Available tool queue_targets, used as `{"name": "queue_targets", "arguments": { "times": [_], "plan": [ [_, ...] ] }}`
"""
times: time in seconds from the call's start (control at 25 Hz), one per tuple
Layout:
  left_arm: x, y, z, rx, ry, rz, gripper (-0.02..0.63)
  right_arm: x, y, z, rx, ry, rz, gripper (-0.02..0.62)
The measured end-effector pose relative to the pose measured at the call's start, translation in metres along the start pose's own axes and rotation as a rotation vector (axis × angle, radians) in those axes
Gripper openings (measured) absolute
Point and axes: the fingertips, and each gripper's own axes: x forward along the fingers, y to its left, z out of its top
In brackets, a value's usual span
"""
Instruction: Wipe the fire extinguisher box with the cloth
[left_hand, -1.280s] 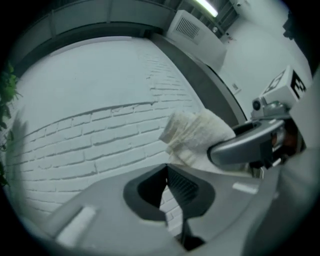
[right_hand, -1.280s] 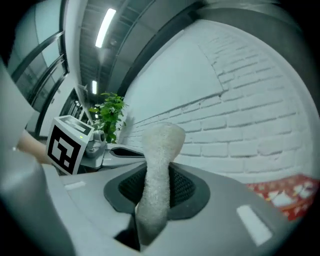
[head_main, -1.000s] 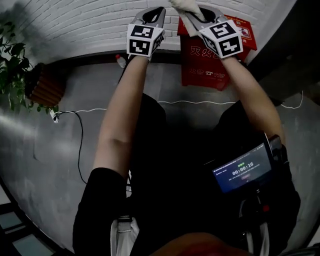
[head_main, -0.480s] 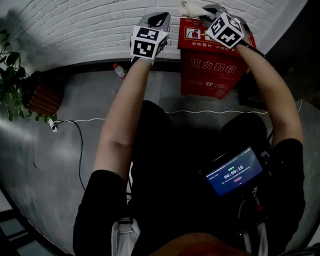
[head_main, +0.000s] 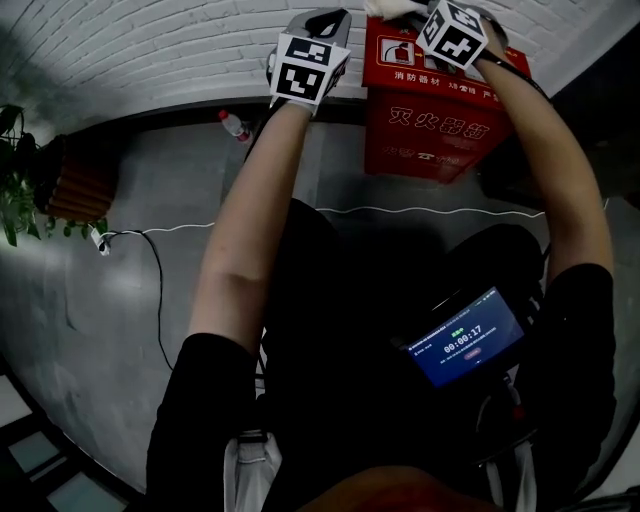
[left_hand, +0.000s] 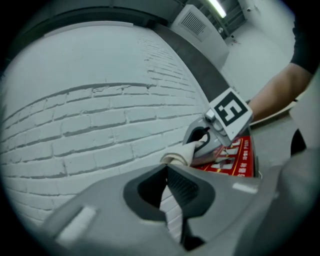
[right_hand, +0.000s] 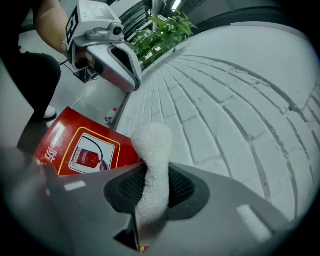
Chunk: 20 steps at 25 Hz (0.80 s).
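Up against the white brick wall (head_main: 150, 50) stood the red, square-sided fire extinguisher box (head_main: 430, 110), upright on the grey floor (head_main: 150, 230). The right gripper (right_hand: 150, 192) was over the top of the box, near its back edge. Its jaws were squeezed on the fluffy white cloth (right_hand: 152, 150), and a fat end of cloth poked out past the tips toward the wall. It looked as if the cloth was at the box top, but the head view cut that part off, so a real touch was hard to tell. The left gripper (left_hand: 172, 195) was held up just beside the box, close to the wall, with its jaws pressed together and nothing between them. The cloth seemed soft, light and floppy, so it would bend and squash when pushed. Holding it by a bunched part, as it was, left a good pad free for rubbing. The box seemed hard, stiff and smooth, so the cloth should slide over it easily. It was probably heavy enough to stay put. If it rocked, its top edge would be the place to steady it.
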Motion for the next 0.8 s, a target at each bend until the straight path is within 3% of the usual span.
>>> {"name": "queue_targets", "arguments": {
  "times": [0.44, 0.8],
  "plan": [
    [0.002, -0.010, -0.018, -0.016, 0.029, -0.026, 0.003, 0.014, 0.051, -0.008, -0.025, 0.022, 0.187, 0.092],
    [-0.018, -0.028, -0.003, -0.005, 0.025, -0.027, 0.003, -0.027, 0.098, 0.012, 0.004, -0.018, 0.336, 0.091]
  ]
}}
